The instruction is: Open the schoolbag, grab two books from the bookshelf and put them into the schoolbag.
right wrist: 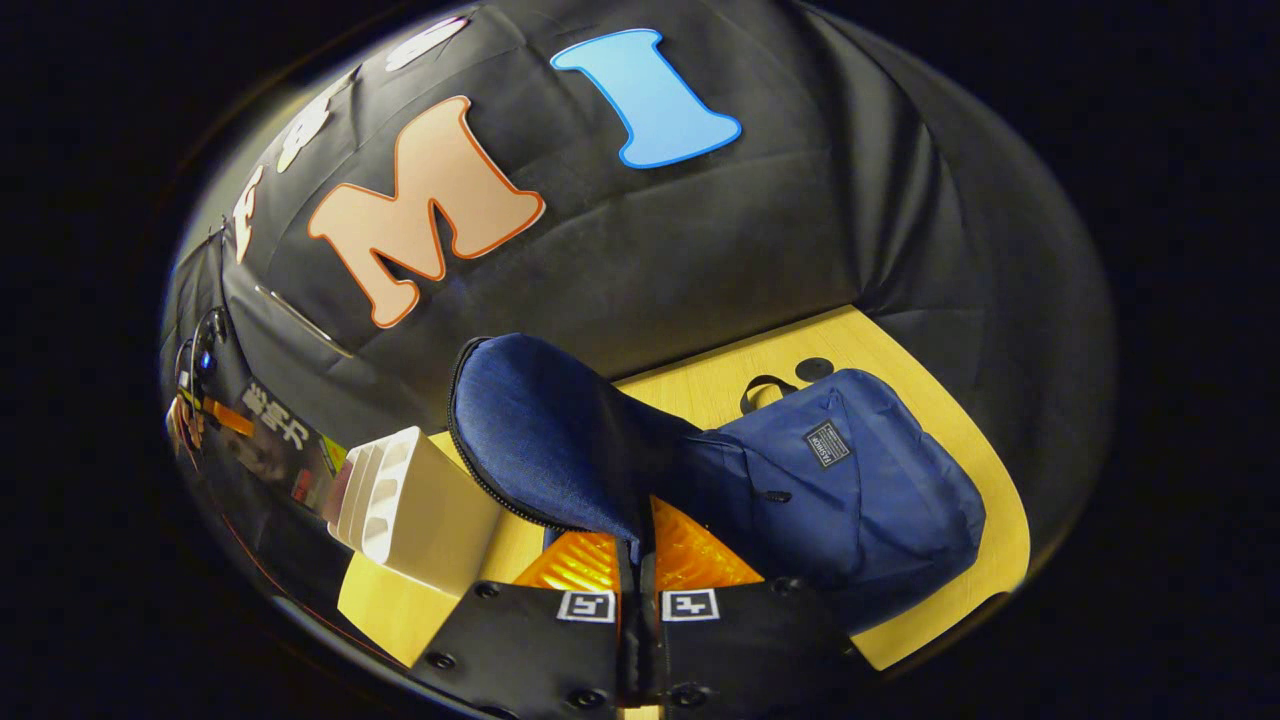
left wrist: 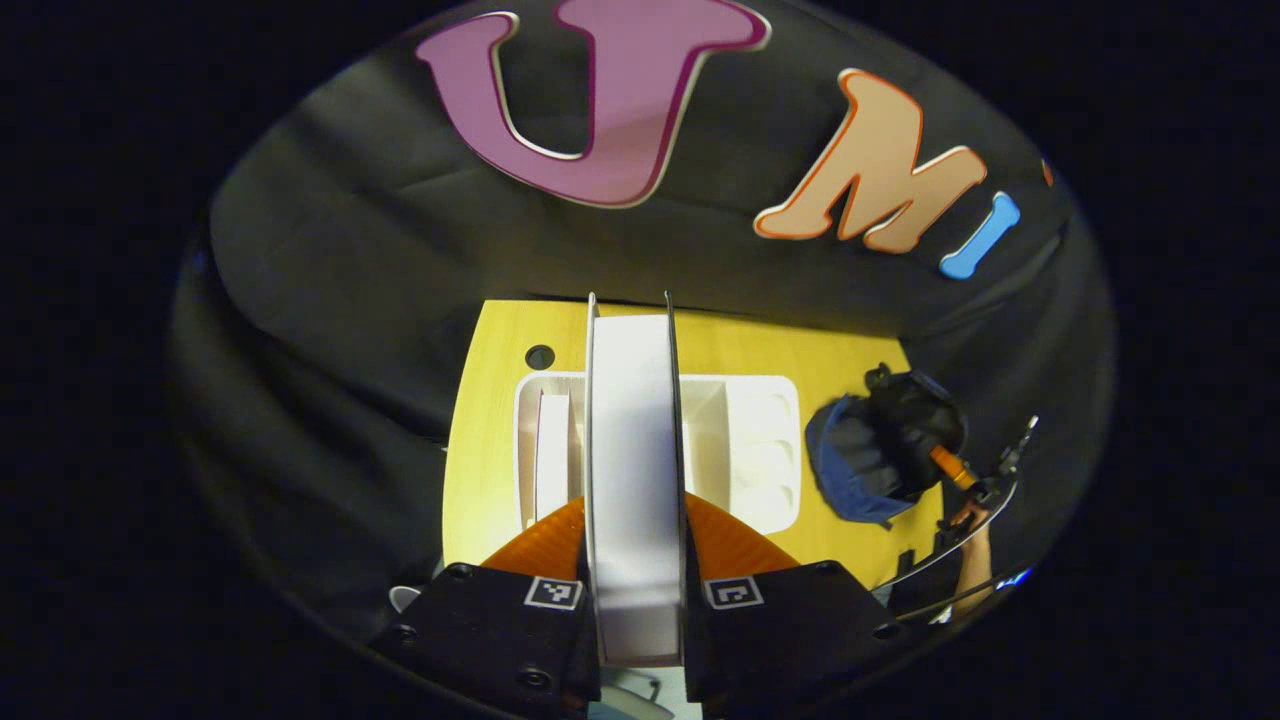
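Observation:
My left gripper (left wrist: 636, 545) is shut on a book (left wrist: 635, 470), held edge-on with its white pages toward the camera, above the white bookshelf (left wrist: 760, 440). Another book (left wrist: 552, 455) stands in the shelf's left slot. To the right, the blue schoolbag (left wrist: 880, 450) lies on the table with the right gripper (left wrist: 965, 480) at it. In the right gripper view, my right gripper (right wrist: 638, 545) is shut on the bag's blue flap (right wrist: 540, 430) and holds it raised, zipper edge showing. The schoolbag's body (right wrist: 850, 490) lies flat behind it. The bookshelf (right wrist: 420, 510) stands left, with the dark-covered book (right wrist: 285, 440) above it.
A yellow wooden table (left wrist: 500, 340) carries everything, with a round cable hole (left wrist: 540, 356) near its back edge. The black cloth wall hangs close behind. A person's hand (left wrist: 975, 550) holds the right gripper at the table's right edge (right wrist: 960, 420).

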The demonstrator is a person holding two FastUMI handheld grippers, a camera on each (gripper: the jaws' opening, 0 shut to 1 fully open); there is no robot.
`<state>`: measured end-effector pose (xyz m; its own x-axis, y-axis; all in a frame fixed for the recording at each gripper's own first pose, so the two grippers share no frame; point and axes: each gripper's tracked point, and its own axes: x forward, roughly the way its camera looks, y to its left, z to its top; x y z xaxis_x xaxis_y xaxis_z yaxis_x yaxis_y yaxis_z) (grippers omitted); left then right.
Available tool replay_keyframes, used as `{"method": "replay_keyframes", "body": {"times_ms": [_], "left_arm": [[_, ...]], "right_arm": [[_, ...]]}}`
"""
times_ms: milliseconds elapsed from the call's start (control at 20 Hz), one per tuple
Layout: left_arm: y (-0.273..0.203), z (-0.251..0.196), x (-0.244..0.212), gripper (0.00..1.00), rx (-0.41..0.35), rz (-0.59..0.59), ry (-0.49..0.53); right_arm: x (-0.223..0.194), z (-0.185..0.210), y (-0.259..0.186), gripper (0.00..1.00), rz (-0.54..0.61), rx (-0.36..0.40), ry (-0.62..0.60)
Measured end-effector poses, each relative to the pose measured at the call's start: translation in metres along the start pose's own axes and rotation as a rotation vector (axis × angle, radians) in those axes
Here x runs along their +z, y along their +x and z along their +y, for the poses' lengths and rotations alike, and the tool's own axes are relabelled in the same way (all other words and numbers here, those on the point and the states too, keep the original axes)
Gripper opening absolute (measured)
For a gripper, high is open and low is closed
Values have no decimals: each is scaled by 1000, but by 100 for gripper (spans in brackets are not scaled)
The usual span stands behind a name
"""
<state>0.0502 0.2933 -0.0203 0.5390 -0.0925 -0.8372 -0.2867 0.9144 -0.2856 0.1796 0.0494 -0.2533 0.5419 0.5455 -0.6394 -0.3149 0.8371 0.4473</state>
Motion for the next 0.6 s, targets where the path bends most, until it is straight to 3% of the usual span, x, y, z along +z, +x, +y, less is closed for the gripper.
{"method": "replay_keyframes", "body": {"times_ms": [100,350,500,600], "left_arm": [[-18,-17,4,29,-110,-53,-87],[-24,-45,-1,30,-295,-137,-281],[-6,-55,-7,29,-338,-158,-354],[27,-86,-18,29,-405,-160,-433]], "right_arm": [[-1,1,0,4,3,10,21],[7,2,-3,3,-7,35,75],[11,-1,-8,2,-22,38,90],[16,-8,-11,3,-30,52,98]]}}
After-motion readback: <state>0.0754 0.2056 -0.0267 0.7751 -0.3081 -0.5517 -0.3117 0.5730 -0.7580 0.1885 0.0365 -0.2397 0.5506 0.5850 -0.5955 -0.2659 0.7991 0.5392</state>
